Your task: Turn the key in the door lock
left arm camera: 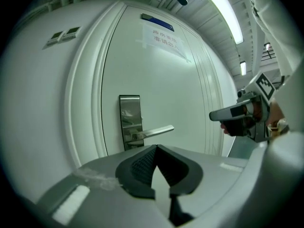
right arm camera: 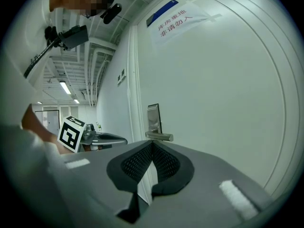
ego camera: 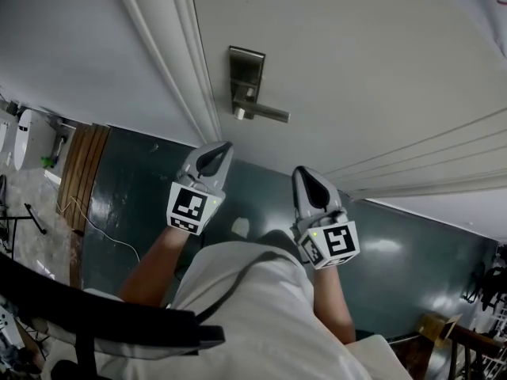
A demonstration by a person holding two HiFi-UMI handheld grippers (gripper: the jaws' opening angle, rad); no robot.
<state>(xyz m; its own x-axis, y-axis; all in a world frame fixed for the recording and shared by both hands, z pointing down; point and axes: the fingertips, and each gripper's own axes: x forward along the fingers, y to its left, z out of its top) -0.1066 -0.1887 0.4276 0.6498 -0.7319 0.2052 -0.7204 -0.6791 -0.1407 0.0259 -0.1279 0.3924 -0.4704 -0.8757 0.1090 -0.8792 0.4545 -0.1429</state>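
A white door (ego camera: 356, 62) carries a steel lock plate (ego camera: 246, 80) with a lever handle (ego camera: 267, 115) pointing right. I cannot make out a key at the lock. My left gripper (ego camera: 225, 146) is just below the plate, a short way off the door, its jaws shut on nothing. My right gripper (ego camera: 299, 172) sits lower and to the right, jaws together and empty. In the left gripper view the plate (left arm camera: 130, 120) and lever (left arm camera: 159, 131) stand straight ahead of the shut left gripper (left arm camera: 156, 147). In the right gripper view the plate (right arm camera: 153, 119) shows beyond the right gripper (right arm camera: 152, 144).
The moulded door frame (ego camera: 182, 62) runs left of the lock. A paper notice (left arm camera: 166, 39) is taped high on the door. A dark green floor (ego camera: 135, 196) lies below, with a wooden strip (ego camera: 83, 172) at left. My white shirt (ego camera: 253, 307) fills the bottom.
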